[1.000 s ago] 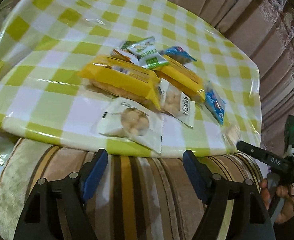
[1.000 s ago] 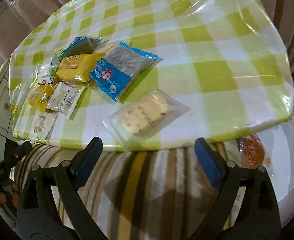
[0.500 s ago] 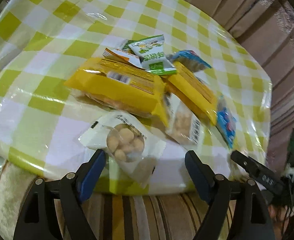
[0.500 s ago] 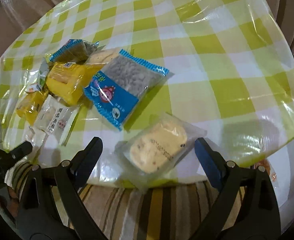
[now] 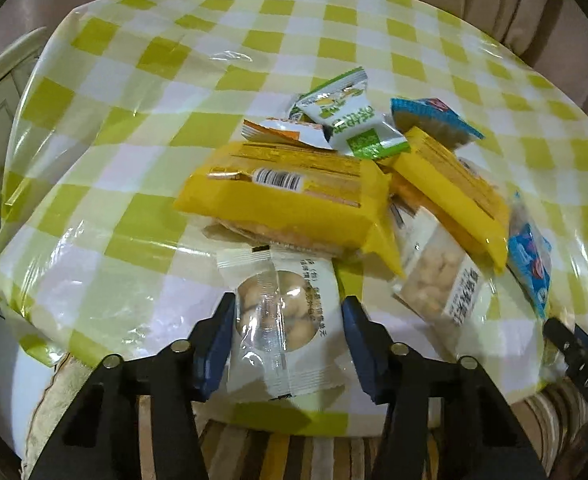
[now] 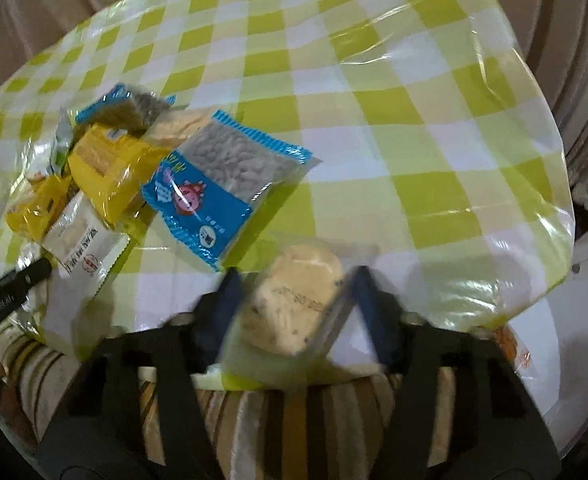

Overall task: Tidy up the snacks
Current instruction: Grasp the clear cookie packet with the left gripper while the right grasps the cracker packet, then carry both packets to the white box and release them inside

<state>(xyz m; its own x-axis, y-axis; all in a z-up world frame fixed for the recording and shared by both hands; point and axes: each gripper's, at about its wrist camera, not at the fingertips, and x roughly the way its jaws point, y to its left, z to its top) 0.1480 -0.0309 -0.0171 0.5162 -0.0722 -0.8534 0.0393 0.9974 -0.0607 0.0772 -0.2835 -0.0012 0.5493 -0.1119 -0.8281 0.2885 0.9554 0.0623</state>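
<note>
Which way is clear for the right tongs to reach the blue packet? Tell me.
Probably not yet: the right tongs, which have just been closing, have the clear cake packet between their pads. The blue packet lies uncovered just beyond, so once that's set down the way looks free.

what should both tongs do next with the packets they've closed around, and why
Probably lift both clear. The left tongs have just closed on the white packet of snack balls, the right tongs on the clear biscuit packet, both at the table edge.

Tablecloth (image 5: 142, 92): lime-green and white check under glossy clear film. Large packet (image 5: 290, 196): yellow. Sachet (image 5: 349, 120): green and white. Seed bag (image 6: 222, 184): blue. Cushion (image 6: 294, 432): brown, cream, yellow stripes.
</note>
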